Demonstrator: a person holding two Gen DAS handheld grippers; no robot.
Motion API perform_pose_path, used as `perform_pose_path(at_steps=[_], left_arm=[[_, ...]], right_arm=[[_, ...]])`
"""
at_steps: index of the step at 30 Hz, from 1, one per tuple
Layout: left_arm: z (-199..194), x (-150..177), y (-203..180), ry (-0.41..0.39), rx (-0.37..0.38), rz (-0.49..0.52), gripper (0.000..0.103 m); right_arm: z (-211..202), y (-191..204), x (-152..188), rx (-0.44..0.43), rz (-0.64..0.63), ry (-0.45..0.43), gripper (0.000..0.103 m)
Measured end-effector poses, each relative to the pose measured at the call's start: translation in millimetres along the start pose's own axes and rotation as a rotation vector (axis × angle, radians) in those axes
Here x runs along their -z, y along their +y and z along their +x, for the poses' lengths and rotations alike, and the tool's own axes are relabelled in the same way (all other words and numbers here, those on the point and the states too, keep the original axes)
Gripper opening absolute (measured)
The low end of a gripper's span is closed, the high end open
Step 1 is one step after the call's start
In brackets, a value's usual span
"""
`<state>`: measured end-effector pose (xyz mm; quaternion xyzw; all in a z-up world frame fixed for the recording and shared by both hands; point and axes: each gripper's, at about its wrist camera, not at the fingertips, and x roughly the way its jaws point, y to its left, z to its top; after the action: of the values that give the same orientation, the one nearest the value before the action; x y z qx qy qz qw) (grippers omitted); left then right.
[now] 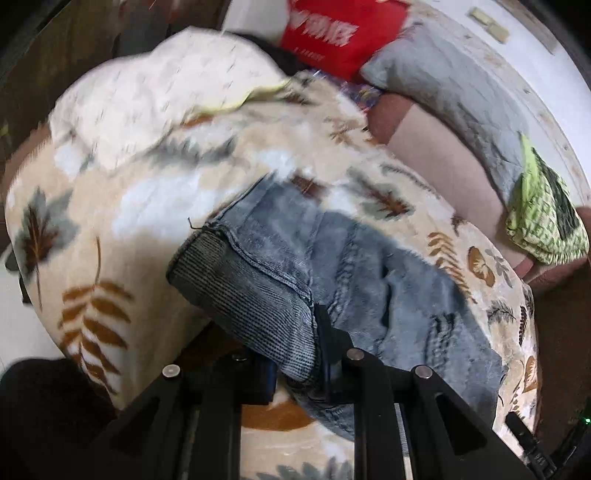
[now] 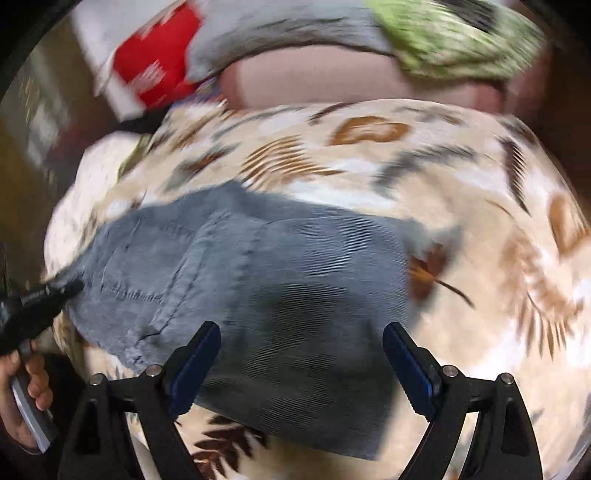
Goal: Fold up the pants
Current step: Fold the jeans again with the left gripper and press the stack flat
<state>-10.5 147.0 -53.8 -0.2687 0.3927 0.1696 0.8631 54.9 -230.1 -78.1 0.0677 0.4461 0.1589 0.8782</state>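
Grey-blue denim pants [image 1: 369, 277] lie bunched on a leaf-print blanket [image 1: 147, 221]. My left gripper [image 1: 295, 354] is shut on their dark ribbed band [image 1: 251, 295], which is lifted off the blanket toward the camera. In the right wrist view the pants [image 2: 258, 266] spread flat across the blanket [image 2: 480, 221]. My right gripper [image 2: 301, 332] hovers over their ribbed end, open wide, with nothing pressed between its blue pads. The left gripper [image 2: 62, 290] shows at the left edge of that view, gripping the far end of the pants, with a hand [image 2: 33, 380] holding it.
Behind the blanket lie a white quilted pillow [image 1: 147, 92], a red bag [image 1: 332, 29], a grey pillow [image 1: 443, 85] and a green patterned cloth [image 1: 543, 221] on a pink sheet [image 1: 436, 147]. The bed's edge drops off at the left.
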Motion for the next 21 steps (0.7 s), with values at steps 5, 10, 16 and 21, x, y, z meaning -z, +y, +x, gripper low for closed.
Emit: perform_pose_path(at_steps=[5, 10, 16, 21], left_arm=[[-36, 0, -71, -0.132, -0.005, 0.186, 0.017], [-62, 36, -170, -0.24, 0.041, 0.463, 0.016], [-12, 132, -257, -0.031, 0.115, 0.795, 0.018], [37, 188, -267, 0.123, 0.066, 0.954, 0.029]], right_arm=[[-26, -64, 0, -0.063, 0.246, -0.113, 0.091], [-47, -103, 5, -0.096, 0.362, -0.181, 0.091], [-66, -139, 17, -0.089, 0.467, -0.23, 0.091], [-66, -160, 26, -0.067, 0.524, -0.217, 0.091]])
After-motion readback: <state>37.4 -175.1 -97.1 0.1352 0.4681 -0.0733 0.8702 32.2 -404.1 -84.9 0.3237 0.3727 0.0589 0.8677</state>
